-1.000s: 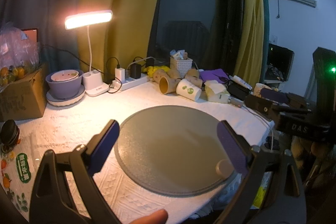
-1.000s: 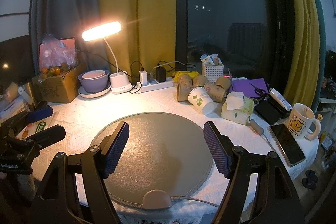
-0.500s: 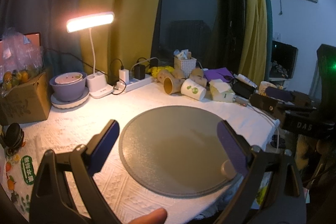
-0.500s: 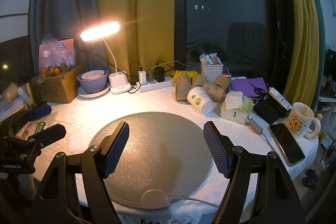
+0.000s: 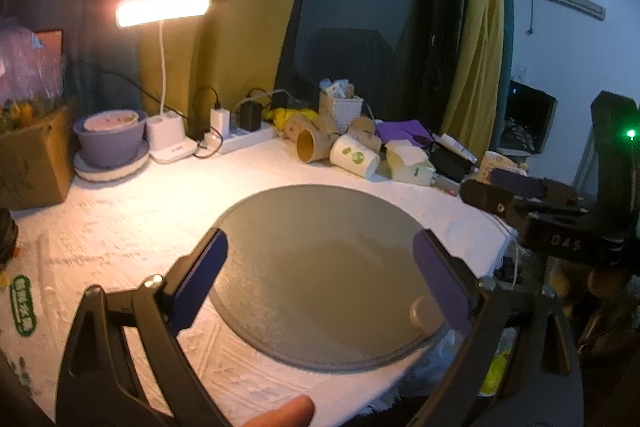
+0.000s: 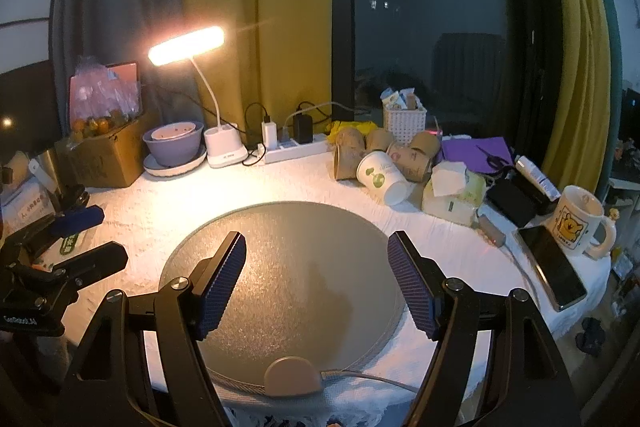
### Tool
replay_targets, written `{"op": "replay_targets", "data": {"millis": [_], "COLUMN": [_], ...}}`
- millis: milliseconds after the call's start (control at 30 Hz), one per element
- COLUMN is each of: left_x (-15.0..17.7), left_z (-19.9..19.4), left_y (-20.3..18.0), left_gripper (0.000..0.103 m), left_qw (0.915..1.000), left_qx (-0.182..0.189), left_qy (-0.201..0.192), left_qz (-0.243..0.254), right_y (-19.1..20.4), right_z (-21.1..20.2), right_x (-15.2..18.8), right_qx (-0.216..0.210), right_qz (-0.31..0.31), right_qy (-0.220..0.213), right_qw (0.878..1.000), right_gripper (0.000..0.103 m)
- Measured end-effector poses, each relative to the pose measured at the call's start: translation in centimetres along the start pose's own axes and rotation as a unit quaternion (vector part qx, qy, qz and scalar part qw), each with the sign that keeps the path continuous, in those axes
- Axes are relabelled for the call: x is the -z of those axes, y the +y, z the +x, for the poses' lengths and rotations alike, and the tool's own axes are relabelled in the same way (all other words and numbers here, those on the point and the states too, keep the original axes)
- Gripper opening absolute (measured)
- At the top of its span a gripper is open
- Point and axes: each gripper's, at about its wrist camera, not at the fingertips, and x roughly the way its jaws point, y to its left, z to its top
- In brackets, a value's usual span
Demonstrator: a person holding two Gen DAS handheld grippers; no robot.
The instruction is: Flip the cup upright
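the left gripper (image 5: pixel 320 277) hangs over the near part of a round, grainy grey mat (image 5: pixel 320 267), jaws spread wide with nothing between the ribbed blue pads (image 5: pixel 198 283). the right gripper (image 6: pixel 316 279) is also wide open and empty above the same mat (image 6: pixel 280 267), near a smooth beige knob (image 6: pixel 293 375) at its rim. the mat lies on a white woven tablecloth (image 6: pixel 160 211). further back, the white paper cup (image 6: pixel 382 177) with green leaves lies on its side among brown paper cups (image 6: pixel 348 153), well apart from both grippers. behind stands a lit desk lamp (image 6: pixel 186 45).
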Motion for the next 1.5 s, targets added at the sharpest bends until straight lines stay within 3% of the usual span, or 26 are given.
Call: {"op": "replay_targets", "data": {"millis": [333,633,767,1500], "left_x": [0.1,-1.1,-2.0,-7.1], "left_z": [2.9,6.5,8.2,22.2], "left_y": [0.5,0.3,0.2,-3.3], "left_gripper": [0.095,0.095,0.095,0.095], "left_qw": [0.999,0.9973,0.9966,0.988], "left_qx": [0.023,-0.036,-0.039,-0.005], "left_qy": [0.034,0.064,0.073,0.152], "left_qz": [-0.014,0.005,0.005,-0.028], "right_y": [-0.6,-2.9,-4.4,-14.5], "right_z": [2.6,4.7,5.7,13.5], "right_x": [0.7,0.2,-0.3,-3.1], "right_qx": [-0.003,0.002,0.005,0.021], "right_qz": [0.013,0.032,0.041,0.046], "right_qy": [0.031,0.04,0.042,0.046], "right_qw": [0.999,0.999,0.998,0.998], "right_gripper": [0.076,0.076,0.076,0.076]}}
